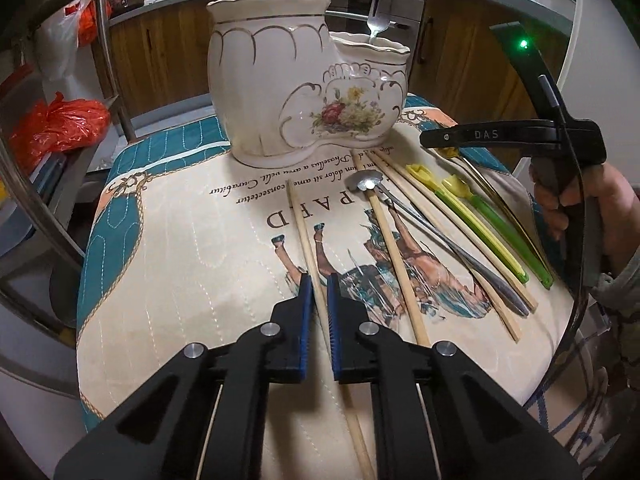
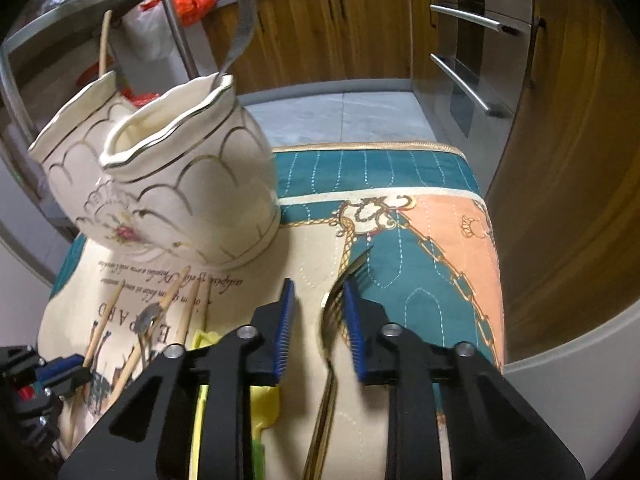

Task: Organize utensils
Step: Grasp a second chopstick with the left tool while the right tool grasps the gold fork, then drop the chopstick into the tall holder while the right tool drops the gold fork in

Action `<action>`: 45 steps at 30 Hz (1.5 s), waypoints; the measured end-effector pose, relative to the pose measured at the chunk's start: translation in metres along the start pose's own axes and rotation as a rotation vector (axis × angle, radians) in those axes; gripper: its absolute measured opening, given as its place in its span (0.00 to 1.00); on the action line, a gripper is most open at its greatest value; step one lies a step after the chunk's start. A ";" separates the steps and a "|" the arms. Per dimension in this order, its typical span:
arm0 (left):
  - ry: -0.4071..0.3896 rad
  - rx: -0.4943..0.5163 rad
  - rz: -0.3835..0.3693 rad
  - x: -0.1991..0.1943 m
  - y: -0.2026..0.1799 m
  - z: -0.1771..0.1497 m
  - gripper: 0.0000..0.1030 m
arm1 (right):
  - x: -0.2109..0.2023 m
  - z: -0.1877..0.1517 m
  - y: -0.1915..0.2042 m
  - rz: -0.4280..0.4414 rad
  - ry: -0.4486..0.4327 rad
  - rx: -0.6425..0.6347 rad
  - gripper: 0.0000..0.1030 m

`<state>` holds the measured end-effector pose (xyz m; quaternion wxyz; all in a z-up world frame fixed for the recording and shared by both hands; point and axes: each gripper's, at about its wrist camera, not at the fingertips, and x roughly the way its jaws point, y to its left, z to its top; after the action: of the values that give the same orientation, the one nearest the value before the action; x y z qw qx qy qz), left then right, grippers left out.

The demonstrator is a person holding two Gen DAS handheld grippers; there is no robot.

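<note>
Wooden chopstick (image 1: 304,232) lying on the printed quilted cloth (image 1: 168,240) that covers the table, near the middle of the near edge; the left hand-held gripper (image 1: 319,292) is closed narrowly upon it, blue pads (image 1: 306,300) pressing its sides. To its right on the cloth, fanned side by side towards the right edge: further wooden chopsticks (image 1: 394,256), a steel spoon (image 1: 432,228) lying across them, two yellow-and-green plastic utensils (image 1: 472,224), and a gold-coloured fork (image 2: 326,384) nearest the right edge.

The right hand-held gripper (image 2: 318,320) stands over the gold fork with a narrow gap between its jaws; the fork's neck lies close against the right-side pad (image 2: 352,332), though motion blur leaves it uncertain whether both pads already press on it. In the left wrist view this gripper appears from the side, held by a person's hand (image 1: 576,208) at the table's right edge.

Towards the far edge stands a white ceramic holder (image 1: 304,92) with gold trim, a floral motif and two compartments: the taller holds a wooden chopstick (image 2: 105,40), the lower a steel fork (image 1: 378,20). Beyond the table: wooden kitchen cabinets (image 2: 320,36) and an oven front (image 2: 476,64).
</note>
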<state>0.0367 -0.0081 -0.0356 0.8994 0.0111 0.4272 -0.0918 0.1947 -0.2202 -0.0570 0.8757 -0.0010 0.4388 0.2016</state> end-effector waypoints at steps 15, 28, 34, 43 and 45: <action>-0.067 -0.022 -0.034 -0.013 0.018 0.010 0.04 | -0.065 -0.012 -0.001 0.071 -0.202 0.004 0.09; -0.212 0.019 -0.023 -0.040 0.019 0.012 0.04 | -0.142 -0.023 0.014 0.140 -0.427 -0.071 0.04; -0.314 0.019 -0.036 -0.060 0.021 0.016 0.05 | -0.162 -0.019 0.013 0.178 -0.482 -0.060 0.03; -0.517 0.000 -0.087 -0.095 0.030 0.055 0.05 | -0.178 0.009 0.027 0.278 -0.557 -0.057 0.02; -0.563 -0.013 -0.102 -0.100 0.034 0.069 0.05 | -0.181 0.018 0.032 0.296 -0.577 -0.058 0.02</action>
<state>0.0343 0.0341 0.0833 0.9769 -0.0421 0.1609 -0.1338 0.1006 -0.2509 0.0986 0.9247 0.0949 0.1618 0.3312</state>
